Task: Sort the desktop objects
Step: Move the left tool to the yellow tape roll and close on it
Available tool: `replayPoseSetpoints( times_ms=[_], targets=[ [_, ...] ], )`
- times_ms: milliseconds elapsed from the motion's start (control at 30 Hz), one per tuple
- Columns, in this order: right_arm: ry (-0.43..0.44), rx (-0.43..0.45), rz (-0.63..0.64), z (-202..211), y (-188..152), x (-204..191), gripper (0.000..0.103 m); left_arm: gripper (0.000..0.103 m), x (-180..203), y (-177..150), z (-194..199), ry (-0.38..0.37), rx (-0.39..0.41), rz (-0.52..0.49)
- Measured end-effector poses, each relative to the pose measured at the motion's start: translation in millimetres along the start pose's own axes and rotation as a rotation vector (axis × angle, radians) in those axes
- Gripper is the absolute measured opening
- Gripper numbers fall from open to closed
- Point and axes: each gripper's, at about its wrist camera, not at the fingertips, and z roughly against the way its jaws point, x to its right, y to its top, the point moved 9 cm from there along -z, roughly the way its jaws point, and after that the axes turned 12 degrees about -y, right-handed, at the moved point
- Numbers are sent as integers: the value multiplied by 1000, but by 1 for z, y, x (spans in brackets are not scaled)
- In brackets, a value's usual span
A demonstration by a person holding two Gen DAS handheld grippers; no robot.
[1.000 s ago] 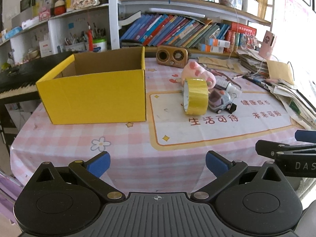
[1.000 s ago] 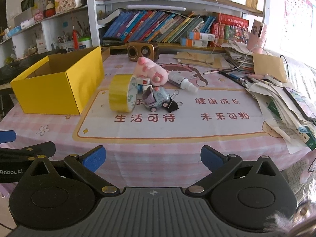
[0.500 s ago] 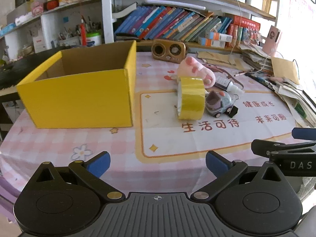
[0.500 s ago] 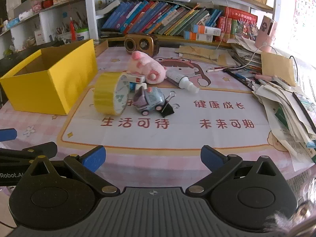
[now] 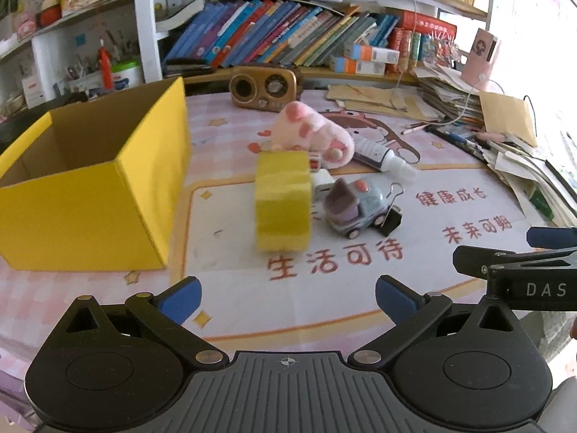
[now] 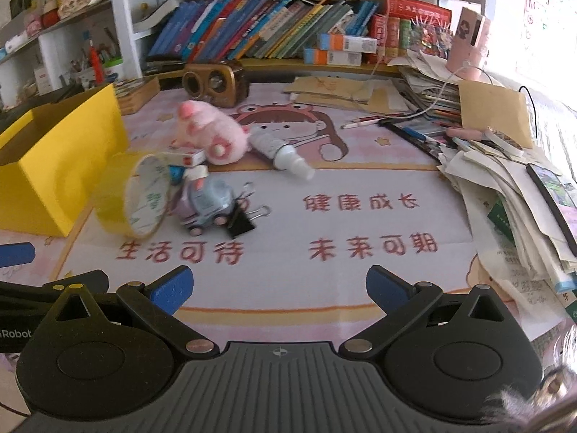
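Observation:
A yellow tape roll [image 5: 283,200] [image 6: 139,198] stands on edge on the printed mat. Right of it sit a small toy truck [image 5: 355,207] [image 6: 205,204], a black binder clip [image 5: 391,220] [image 6: 245,222], a pink plush [image 5: 312,137] [image 6: 212,133], a white tube [image 5: 382,157] [image 6: 285,151] and a small white box [image 6: 180,157]. An open yellow cardboard box [image 5: 90,184] [image 6: 54,166] stands at the left. My left gripper [image 5: 288,297] and right gripper [image 6: 277,287] are both open and empty, short of the objects.
A brown retro speaker [image 5: 265,88] [image 6: 214,81] stands at the back by the bookshelf. Stacked papers and pens [image 6: 505,180] crowd the table's right side. The right gripper's finger [image 5: 512,274] shows at the right of the left wrist view.
Both grippers have moved forward over the table toward the tape roll and toys, which now look larger and closer. Both stay open.

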Motion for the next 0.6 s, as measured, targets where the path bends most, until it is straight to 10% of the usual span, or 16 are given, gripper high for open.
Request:
replayPoseSetpoints(
  times_ms=[600],
  targets=[
    [102, 29, 77, -37, 35, 10, 103, 96, -12, 38, -36, 94, 47, 112]
  ],
)
